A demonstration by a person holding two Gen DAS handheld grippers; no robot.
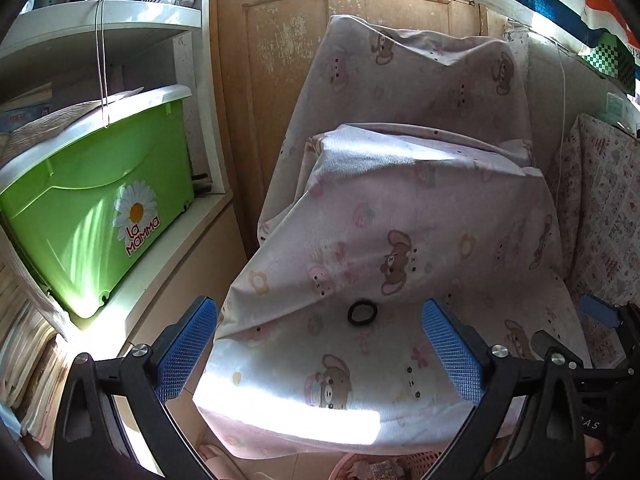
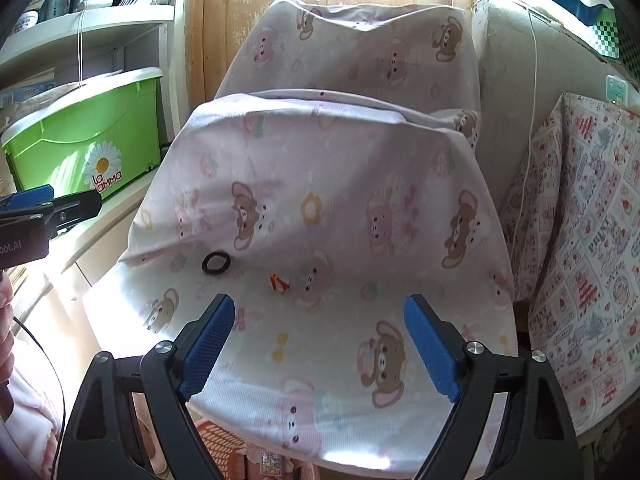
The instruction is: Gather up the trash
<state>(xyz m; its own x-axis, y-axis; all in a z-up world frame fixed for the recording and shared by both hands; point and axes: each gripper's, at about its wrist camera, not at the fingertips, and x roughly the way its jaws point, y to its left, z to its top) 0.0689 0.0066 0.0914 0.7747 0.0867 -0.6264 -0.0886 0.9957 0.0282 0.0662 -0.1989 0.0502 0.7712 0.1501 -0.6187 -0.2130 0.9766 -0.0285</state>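
A black hair-tie ring [image 1: 362,312] lies on the seat of a chair draped in a pink bear-print sheet [image 1: 400,220]. It also shows in the right wrist view [image 2: 216,263], with a small orange-and-white scrap [image 2: 279,282] a little to its right. My left gripper [image 1: 320,344] is open and empty, hovering in front of the seat with the ring between and beyond its blue pads. My right gripper [image 2: 318,344] is open and empty, just short of the scrap. The left gripper's side [image 2: 48,208] shows at the left of the right wrist view.
A green "La Mamma" storage bin [image 1: 100,208] sits on white shelving at the left. A wooden door [image 1: 280,40] stands behind the chair. A patterned cushion [image 2: 580,240] leans at the right. A pink basket [image 2: 224,444] sits on the floor under the seat edge.
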